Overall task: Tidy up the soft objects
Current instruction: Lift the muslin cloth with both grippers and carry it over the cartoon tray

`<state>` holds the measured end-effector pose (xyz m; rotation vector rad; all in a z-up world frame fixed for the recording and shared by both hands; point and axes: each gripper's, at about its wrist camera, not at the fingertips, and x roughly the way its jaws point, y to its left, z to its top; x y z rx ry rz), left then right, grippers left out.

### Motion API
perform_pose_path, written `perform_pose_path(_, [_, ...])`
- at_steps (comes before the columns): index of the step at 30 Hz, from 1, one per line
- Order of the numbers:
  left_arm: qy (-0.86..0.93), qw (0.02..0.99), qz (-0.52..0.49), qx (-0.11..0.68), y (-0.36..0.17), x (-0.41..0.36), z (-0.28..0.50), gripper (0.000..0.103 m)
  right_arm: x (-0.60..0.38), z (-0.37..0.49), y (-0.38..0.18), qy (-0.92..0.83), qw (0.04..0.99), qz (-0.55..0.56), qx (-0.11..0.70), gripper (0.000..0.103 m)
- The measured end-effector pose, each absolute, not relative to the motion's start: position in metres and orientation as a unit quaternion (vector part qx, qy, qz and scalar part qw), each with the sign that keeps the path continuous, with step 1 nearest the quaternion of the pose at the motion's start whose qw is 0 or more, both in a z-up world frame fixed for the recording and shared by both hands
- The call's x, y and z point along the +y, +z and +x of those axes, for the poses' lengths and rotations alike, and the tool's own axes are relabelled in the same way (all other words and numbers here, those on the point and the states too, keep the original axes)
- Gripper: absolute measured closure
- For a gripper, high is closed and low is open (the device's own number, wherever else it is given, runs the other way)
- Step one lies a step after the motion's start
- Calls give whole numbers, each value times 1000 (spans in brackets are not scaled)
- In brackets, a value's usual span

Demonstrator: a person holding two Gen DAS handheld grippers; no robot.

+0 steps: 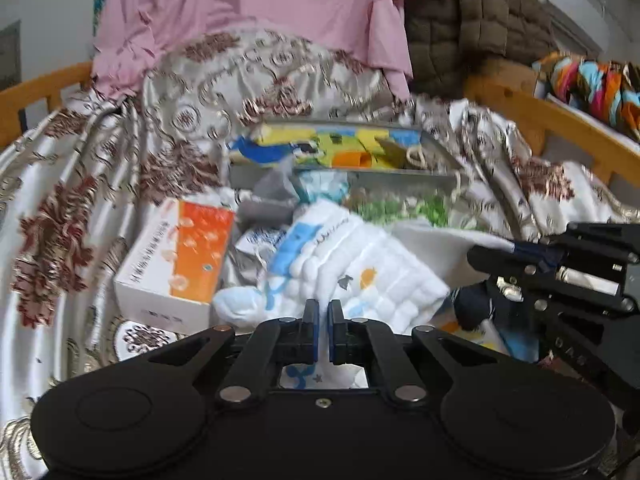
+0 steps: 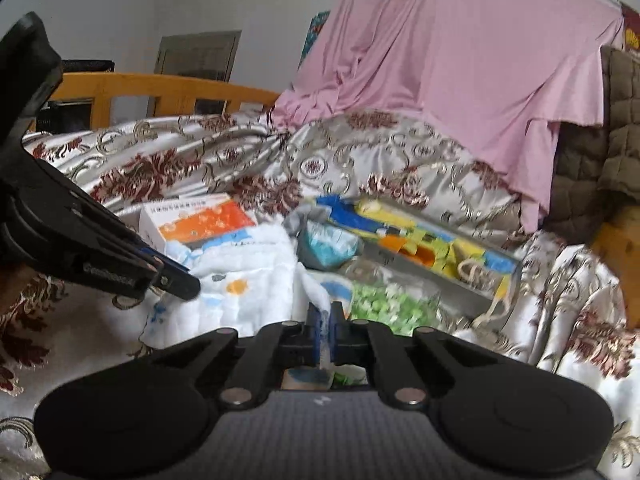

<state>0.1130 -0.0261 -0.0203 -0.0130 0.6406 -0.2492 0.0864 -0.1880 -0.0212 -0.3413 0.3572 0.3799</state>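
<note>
- Nearest the lens, my left gripper [image 1: 323, 312] had its jaws pressed together at the lower centre of the frame, pinching the near edge of the white quilted cloth [image 1: 360, 276]; a bit of that cloth showed under the linkage.
- Low in the right wrist view, my right gripper [image 2: 329, 322] was likewise clamped, with a white fold of the same cloth squeezed between its blue pads [image 2: 318, 326].
- I saw the cloth spread across the middle of the bed [image 1: 80, 168], over the patterned bedspread, just beside the orange and white box [image 1: 180, 264] at centre left.
- Behind it, toward the upper centre, lay a colourful flat pack [image 1: 332, 146] and a bag with green print [image 1: 400, 204]; a pink sheet [image 1: 260, 12] hung over the top of the frame.
- I judged the step in hand to be getting hold of two edges of the cloth so it could be lifted and folded.
- As I read it, the next move called for raising both hands together and keeping the cloth taut, so neither edge slipped and the box stayed undisturbed.
</note>
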Motion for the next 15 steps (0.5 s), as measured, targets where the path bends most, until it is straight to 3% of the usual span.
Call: perform_pose_path(15, [-100, 971, -20, 217, 51, -26, 102, 100, -207, 67, 15, 153, 975, -143, 79, 99])
